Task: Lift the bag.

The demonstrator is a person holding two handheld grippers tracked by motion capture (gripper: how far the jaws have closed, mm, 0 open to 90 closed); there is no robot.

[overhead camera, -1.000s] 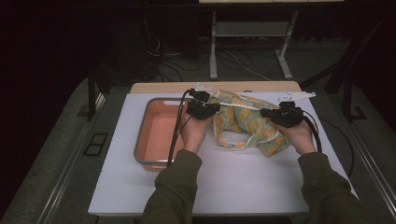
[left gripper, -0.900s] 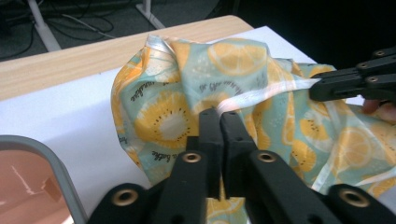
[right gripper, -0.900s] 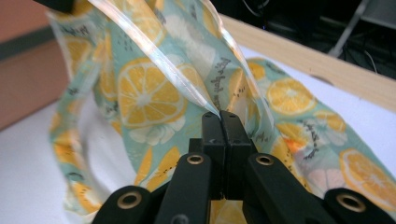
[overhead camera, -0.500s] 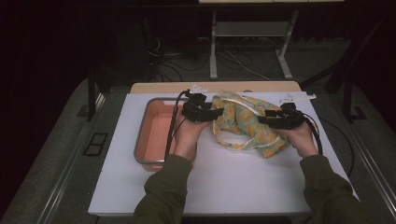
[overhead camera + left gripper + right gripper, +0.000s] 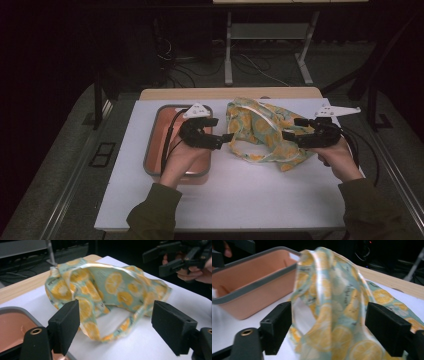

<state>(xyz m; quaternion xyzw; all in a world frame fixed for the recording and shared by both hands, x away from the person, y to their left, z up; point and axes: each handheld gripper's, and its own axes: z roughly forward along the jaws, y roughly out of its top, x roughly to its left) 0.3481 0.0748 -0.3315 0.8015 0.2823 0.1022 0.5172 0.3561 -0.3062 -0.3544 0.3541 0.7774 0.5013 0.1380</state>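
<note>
1. High view: a crumpled bag [image 5: 260, 132] printed with orange slices on pale green lies on the white board [image 5: 250, 200], between the 2 grippers and just right of the tub.
2. The tub [image 5: 152, 160] is salmon-pink with a grey rim and stands on the left part of the board, its long side running away from the person.
3. The left gripper [image 5: 222, 141] hangs over the right edge of the tub, tips pointing right toward the bag. Its jaws stand wide and have just been opening; nothing is pinched between them.
4. The right gripper [image 5: 290, 134] sits at the right side of the bag, tips pointing left. Its jaws also stand wide and have just been opening; the pads do not press on the cloth.
5. Left gripper view: the 2 black pads [image 5: 65, 328] frame the bag [image 5: 107, 292] with clear gaps on both sides. A looped handle of the bag lies on the board in front of the pads. A corner of the tub [image 5: 15, 325] shows at lower left, and the right gripper [image 5: 160, 261] appears at upper right behind the bag.
6. Right gripper view: a raised fold of the bag [image 5: 329, 302] stands between the open pads [image 5: 277, 326], close to them; whether the fabric brushes a pad cannot be told. The tub [image 5: 254, 287] stands beyond the bag at left.
7. Each hand [image 5: 180, 162] grips its tool from behind, sleeves entering from the bottom edge.
</note>
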